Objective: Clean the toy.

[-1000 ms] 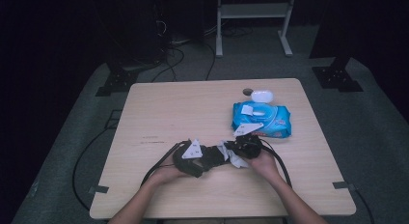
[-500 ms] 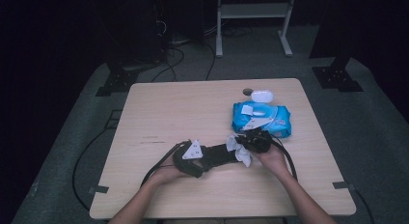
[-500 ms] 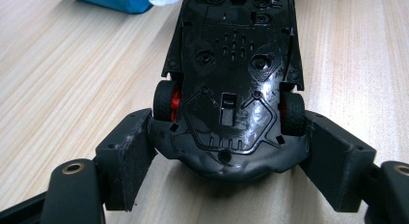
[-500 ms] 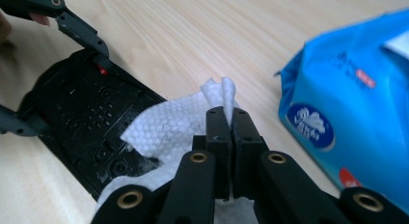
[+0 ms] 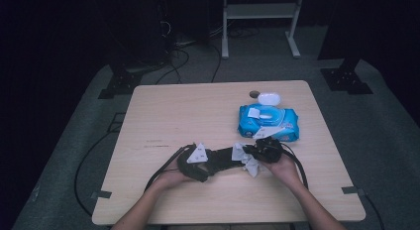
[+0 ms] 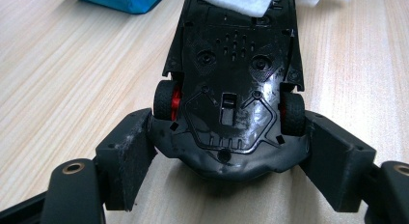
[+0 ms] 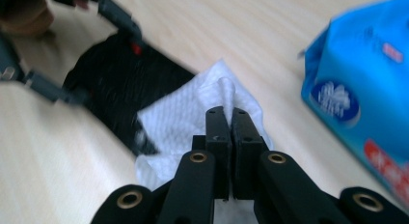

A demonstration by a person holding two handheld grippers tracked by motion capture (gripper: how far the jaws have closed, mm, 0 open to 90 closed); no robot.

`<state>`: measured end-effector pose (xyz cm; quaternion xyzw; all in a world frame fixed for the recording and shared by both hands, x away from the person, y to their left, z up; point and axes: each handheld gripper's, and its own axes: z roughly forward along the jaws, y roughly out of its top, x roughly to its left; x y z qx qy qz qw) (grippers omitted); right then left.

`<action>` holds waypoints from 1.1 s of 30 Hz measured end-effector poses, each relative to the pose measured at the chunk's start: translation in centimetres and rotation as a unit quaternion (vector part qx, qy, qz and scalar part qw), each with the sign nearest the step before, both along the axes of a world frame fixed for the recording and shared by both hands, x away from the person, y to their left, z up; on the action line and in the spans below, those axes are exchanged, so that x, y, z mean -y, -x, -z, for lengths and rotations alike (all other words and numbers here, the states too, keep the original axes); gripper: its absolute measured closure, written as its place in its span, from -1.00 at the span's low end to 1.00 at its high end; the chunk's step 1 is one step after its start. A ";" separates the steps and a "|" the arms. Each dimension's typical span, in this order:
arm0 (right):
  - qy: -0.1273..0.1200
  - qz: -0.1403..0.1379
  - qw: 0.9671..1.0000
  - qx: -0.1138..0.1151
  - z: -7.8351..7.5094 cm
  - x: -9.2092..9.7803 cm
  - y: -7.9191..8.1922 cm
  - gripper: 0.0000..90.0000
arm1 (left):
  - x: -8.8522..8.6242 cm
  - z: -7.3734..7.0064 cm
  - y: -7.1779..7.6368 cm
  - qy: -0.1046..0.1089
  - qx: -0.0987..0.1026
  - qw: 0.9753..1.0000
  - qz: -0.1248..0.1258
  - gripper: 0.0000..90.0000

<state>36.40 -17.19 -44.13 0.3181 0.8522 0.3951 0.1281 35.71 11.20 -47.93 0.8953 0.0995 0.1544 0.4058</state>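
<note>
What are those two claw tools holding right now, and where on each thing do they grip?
The left gripper clamps an upside-down black toy car across one end, by its wheels. The right gripper pinches a fold of a white wipe resting against the car.

Dark room; grey carpet [image 5: 386, 136]; white stand [image 5: 257, 12], possibly shelf.

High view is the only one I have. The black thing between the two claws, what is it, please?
Observer: A toy car, black with red wheel hubs, turned so its underside faces the left claw's camera.
Operator: How does the left claw hold it?
Observer: Its jaws press one end of the car from both sides, beside the wheels.
Operator: And the right claw?
Observer: It is shut on a white wipe, which lies over the car's other end.
</note>
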 end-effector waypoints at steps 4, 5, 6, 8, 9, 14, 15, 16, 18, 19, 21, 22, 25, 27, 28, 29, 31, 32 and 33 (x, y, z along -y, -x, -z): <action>0.000 -0.006 1.000 -0.003 0.3 0.3 1.1 0.94 | 0.1 -0.1 0.1 -0.004 0.003 1.000 0.000 -0.47; -0.001 -0.009 1.000 -0.001 0.3 0.0 1.3 0.94 | 0.1 -0.1 0.0 -0.002 0.000 1.000 0.000 -0.47; -0.008 -0.018 1.000 -0.009 0.3 -0.5 1.3 0.94 | 0.1 -0.1 0.0 0.000 -0.001 1.000 -0.002 -0.47; -0.007 -0.035 0.999 -0.009 0.3 -1.6 1.4 0.94 | 0.2 -0.1 0.0 0.001 -0.002 1.000 -0.003 -0.47; -0.001 -0.045 0.999 -0.007 0.3 -2.4 1.5 0.94 | 0.3 -0.1 0.0 0.001 -0.001 1.000 -0.003 -0.47; 0.000 -0.088 0.996 -0.011 0.6 -6.1 1.4 0.94 | 0.3 -0.1 0.0 0.000 -0.002 1.000 -0.003 -0.47; 0.001 -0.097 0.995 -0.012 0.7 -6.8 1.4 0.94 | 0.3 -0.1 0.0 0.001 -0.003 1.000 -0.004 -0.47; 0.001 -0.106 0.994 -0.015 0.7 -7.6 1.4 0.95 | 0.3 -0.1 0.0 0.000 -0.003 1.000 -0.003 -0.47; 0.000 -0.122 0.992 -0.022 0.7 -9.0 1.5 0.95 | 0.3 -0.2 0.0 -0.007 0.002 1.000 -0.002 -0.47; -0.001 -0.131 0.991 -0.025 0.8 -9.5 1.4 0.95 | 0.3 -0.2 0.0 -0.008 0.004 1.000 -0.001 -0.47; 0.004 -0.140 0.990 -0.028 0.8 -10.5 1.4 0.95 | 0.4 -0.1 0.0 -0.006 0.003 1.000 -0.003 -0.47; 0.006 -0.139 0.990 -0.025 0.8 -10.8 1.3 0.95 | 0.3 -0.1 0.0 -0.008 0.002 1.000 -0.003 -0.47; 0.000 -0.122 0.992 -0.013 0.7 -11.0 0.7 0.95 | 0.5 -0.1 0.0 -0.001 -0.001 1.000 -0.006 -0.47; 0.014 -0.111 0.994 0.008 0.6 -11.3 0.5 0.95 | 0.5 -0.1 0.0 -0.003 0.000 1.000 -0.005 -0.47; 0.024 -0.102 0.994 0.022 0.5 -11.4 0.5 0.95 | 0.5 -0.1 0.0 -0.003 0.001 1.000 -0.005 -0.47; 0.027 -0.097 0.994 0.027 0.5 -11.4 0.4 0.95 | 0.4 -0.1 0.0 -0.003 0.000 1.000 -0.005 -0.47; 0.027 -0.091 0.995 0.031 0.5 -10.9 0.1 0.95 | 0.4 -0.1 -0.1 -0.002 -0.001 1.000 -0.004 -0.47; 0.027 -0.085 0.995 0.034 0.4 -10.5 -0.1 0.95 | 0.4 -0.1 -0.1 -0.001 -0.001 1.000 -0.004 -0.47; 0.025 -0.076 0.996 0.034 0.3 -10.0 -0.3 0.95 | 0.4 -0.1 -0.1 -0.001 0.000 1.000 -0.004 -0.47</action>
